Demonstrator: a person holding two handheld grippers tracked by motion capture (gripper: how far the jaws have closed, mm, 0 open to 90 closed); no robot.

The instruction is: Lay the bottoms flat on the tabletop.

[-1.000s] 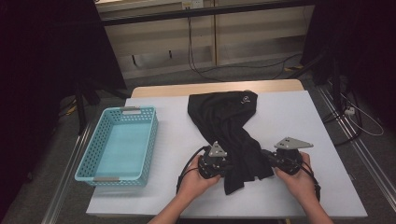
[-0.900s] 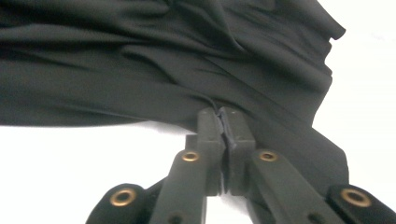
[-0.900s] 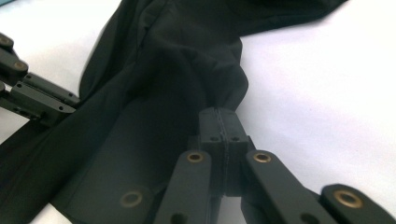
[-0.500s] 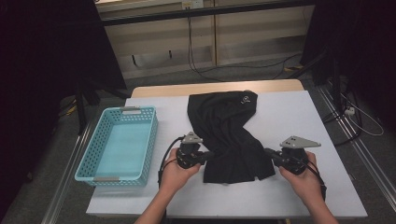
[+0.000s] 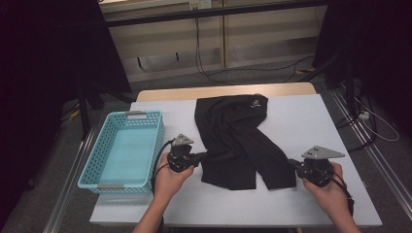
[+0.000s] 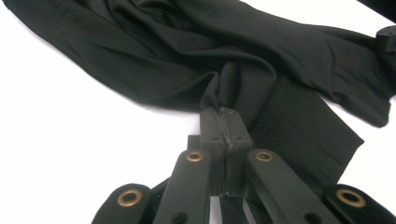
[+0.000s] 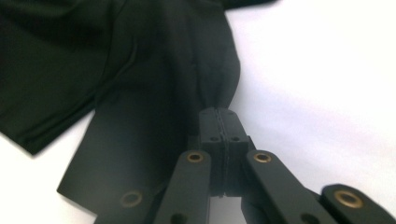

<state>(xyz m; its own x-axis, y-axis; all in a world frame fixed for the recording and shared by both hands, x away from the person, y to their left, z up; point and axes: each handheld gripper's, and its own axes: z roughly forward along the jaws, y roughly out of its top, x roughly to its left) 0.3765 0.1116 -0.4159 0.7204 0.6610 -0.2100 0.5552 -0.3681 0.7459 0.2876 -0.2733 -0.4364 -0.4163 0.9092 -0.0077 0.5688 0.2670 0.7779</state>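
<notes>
Black garment (image 5: 240,141) lies mid-frame on the white bench (image 5: 316,121). Left claw (image 5: 200,157) and right claw (image 5: 293,164) each pinch a lower corner, spread wide, likely to pull it flat for folding; basket (image 5: 97,170) waits at left.

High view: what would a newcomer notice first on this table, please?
The eye falls first on the black garment lying crumpled across the middle of the white table. The left gripper and the right gripper each pinch its near edge, one on each side, jaws shut on the cloth. At the left stands a turquoise basket with nothing in it.
</notes>
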